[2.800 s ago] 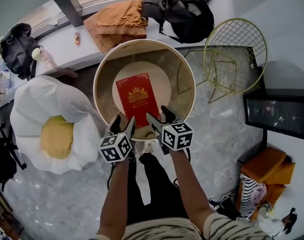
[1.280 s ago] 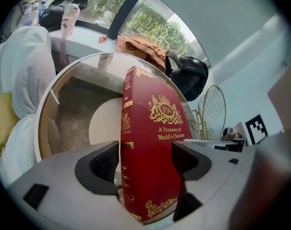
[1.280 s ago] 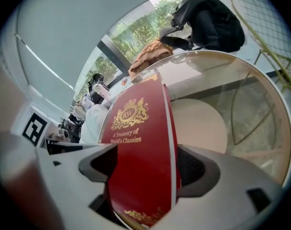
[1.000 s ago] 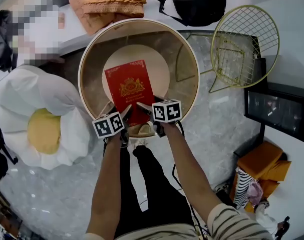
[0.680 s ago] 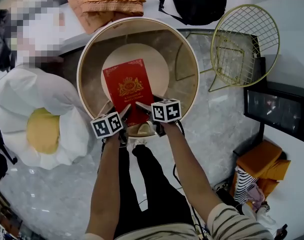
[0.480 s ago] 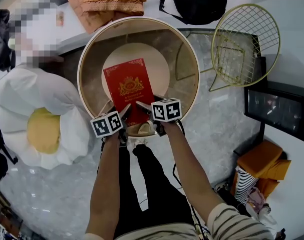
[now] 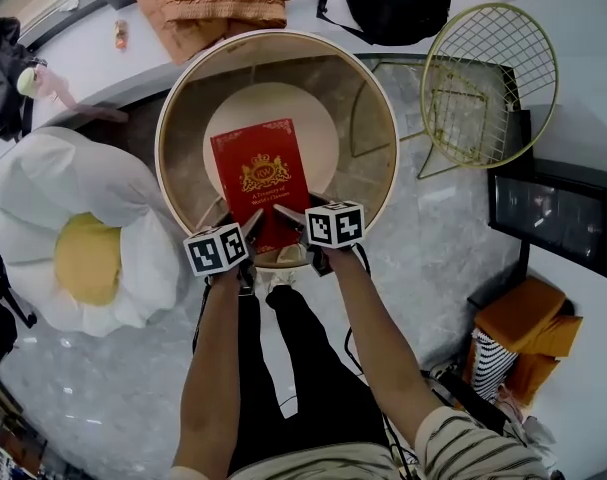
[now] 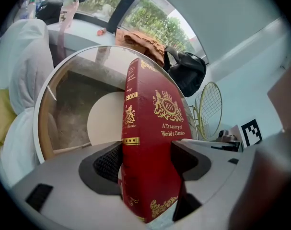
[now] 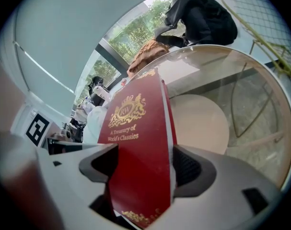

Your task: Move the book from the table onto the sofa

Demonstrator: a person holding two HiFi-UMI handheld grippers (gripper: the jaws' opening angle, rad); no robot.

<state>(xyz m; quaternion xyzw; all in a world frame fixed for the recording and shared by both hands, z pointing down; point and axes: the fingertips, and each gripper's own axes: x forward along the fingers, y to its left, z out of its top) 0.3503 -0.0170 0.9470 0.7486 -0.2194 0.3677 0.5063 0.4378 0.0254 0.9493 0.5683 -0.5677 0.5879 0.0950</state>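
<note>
In the head view, the book's [image 7: 260, 178] near end is hidden under the left gripper [image 7: 249, 223] and right gripper [image 7: 288, 216]. The backpack [image 7: 383, 3] and orange cloth [image 7: 218, 3] are cut off by the top edge.

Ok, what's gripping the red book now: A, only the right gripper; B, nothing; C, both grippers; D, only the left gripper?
C: the left gripper and the right gripper each have their jaws closed on the red book, at its near edge.
</note>
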